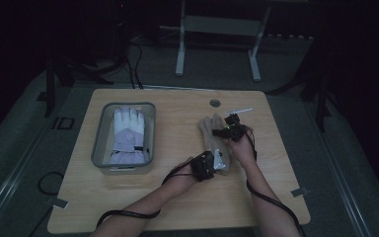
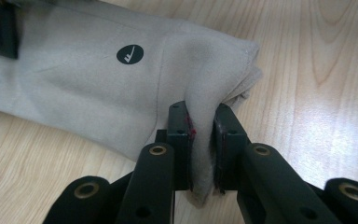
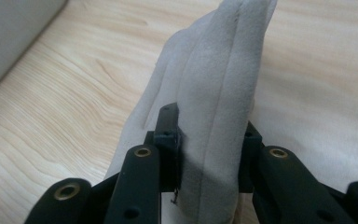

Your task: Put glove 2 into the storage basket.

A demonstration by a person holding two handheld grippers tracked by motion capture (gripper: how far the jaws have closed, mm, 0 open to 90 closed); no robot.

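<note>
On the pale wooden counter (image 1: 177, 197), right of the clear plastic bin (image 1: 98, 143) holding a white glove (image 1: 128, 133), lies the beige suede glove (image 1: 212, 133) — the step in hand is gripping it at both ends. The left claw (image 2: 203, 128) pinches its near cuff; the right claw (image 3: 209, 135) clamps the far fingers. Next, I judge — lift together, forearms converging, toward the bin.

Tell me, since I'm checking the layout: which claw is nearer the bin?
Left. The left claw pinches the glove at its cuff, closer to the bin; the right claw grips its fingers, farther off.
</note>
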